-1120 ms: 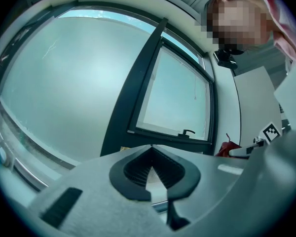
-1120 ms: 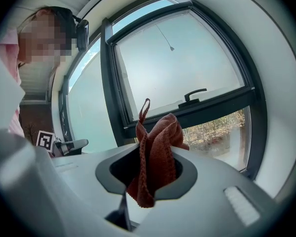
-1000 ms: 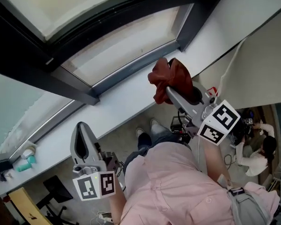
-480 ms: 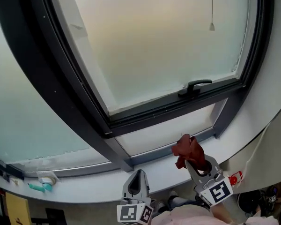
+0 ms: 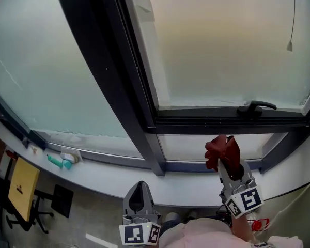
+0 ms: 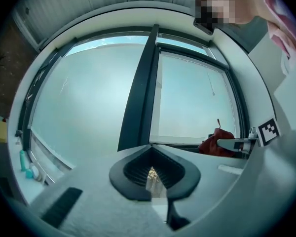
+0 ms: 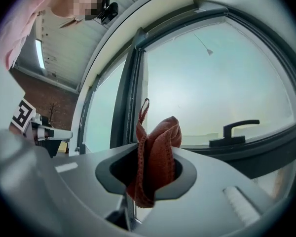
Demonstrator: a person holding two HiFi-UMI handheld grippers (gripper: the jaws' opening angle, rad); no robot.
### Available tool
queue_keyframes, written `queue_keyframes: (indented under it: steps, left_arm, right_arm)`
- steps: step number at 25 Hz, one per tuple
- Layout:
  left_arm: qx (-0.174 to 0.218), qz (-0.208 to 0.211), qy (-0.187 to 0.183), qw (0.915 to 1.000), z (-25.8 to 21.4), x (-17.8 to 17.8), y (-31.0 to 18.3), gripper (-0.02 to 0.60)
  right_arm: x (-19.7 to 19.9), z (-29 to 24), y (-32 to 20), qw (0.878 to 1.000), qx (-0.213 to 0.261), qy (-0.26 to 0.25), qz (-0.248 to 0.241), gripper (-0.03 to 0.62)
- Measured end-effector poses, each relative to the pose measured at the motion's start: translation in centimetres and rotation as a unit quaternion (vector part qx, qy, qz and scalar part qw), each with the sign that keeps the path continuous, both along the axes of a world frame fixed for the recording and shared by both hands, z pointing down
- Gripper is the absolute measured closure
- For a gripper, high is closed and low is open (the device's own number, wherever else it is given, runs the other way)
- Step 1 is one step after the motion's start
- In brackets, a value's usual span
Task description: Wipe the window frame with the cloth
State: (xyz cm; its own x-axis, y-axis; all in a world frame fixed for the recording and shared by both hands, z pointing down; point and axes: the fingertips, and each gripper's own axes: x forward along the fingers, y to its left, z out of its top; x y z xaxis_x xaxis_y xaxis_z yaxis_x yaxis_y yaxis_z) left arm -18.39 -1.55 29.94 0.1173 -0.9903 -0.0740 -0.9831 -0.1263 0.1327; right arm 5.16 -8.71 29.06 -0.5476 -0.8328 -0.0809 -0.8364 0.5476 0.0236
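Window frame, two hand-held grippers, one cloth.
Spanning the head view: dark grey metal window frame [image 5: 139, 102]. Rising below its lower rail: right gripper [image 5: 230, 167], jaws pinching a rust-red knitted cloth [image 5: 221, 150], bunched upright just before the rail, contact unclear. Waiting lower left: left gripper [image 5: 139, 186], jaws pressed together, carrying nothing. Sitting on the rail: black lever handle [image 5: 256, 106].

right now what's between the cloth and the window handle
Head view: the window frame's dark rail, which carries the handle, then a strip of pale pane above the cloth.
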Motion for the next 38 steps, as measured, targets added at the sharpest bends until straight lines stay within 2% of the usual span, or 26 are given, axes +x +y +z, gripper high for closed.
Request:
queue_keyframes:
  steps: [3,5,10,14,17,20,23,27,31,35,38]
  left_arm:
    - [0.012,0.01,-0.012,0.9998,-1.0,0.7,-0.3,0.589]
    - [0.023,0.026,-0.017,0.9993,-1.4,1.6,-1.1,0.589]
    - [0.021,0.11,-0.023,0.9934,-0.6,6.1,-3.7,0.588]
    - [0.008,0.166,-0.019,0.9859,-0.3,8.3,-4.5,0.586]
    - [-0.007,0.193,-0.003,0.9811,-0.4,8.9,-4.9,0.586]
    - [-0.002,0.211,-0.001,0.9774,-1.2,8.5,-5.0,0.586]
    - [-0.007,0.208,0.004,0.978,-1.0,7.1,-5.3,0.586]
    - [-0.021,0.171,0.02,0.9848,-0.3,3.7,-5.7,0.586]
    - [-0.016,0.128,0.023,0.9914,-0.6,-0.3,-6.1,0.586]
    - [-0.005,0.098,0.024,0.9948,-1.1,-3.5,-6.5,0.586]
    - [-0.004,0.095,0.024,0.9952,-0.8,-4.9,-7.0,0.586]
  right_arm:
    - [-1.1,0.0,0.9,1.0,0.004,0.014,-0.017,0.516]
    - [-0.7,-0.2,1.6,1.0,0.013,0.022,-0.003,0.516]
    - [1.9,0.7,2.3,0.998,-0.001,0.014,0.056,0.516]
    - [2.3,0.4,2.1,0.997,-0.004,0.016,0.081,0.516]
    - [0.0,-0.6,0.3,0.998,-0.009,0.014,0.062,0.516]
    - [-4.4,-2.3,-2.3,1.0,0.004,0.016,0.016,0.514]
    - [-8.8,-3.3,-5.1,0.999,0.017,0.035,-0.021,0.517]
    - [-13.5,-4.4,-8.7,0.997,0.036,0.054,-0.044,0.52]
    - [-17.6,-4.1,-12.8,0.995,0.006,0.084,-0.058,0.516]
    - [-19.1,-2.8,-17.3,0.99,-0.039,0.133,-0.01,0.514]
    - [-19.3,-2.1,-18.4,0.989,-0.047,0.138,0.015,0.516]
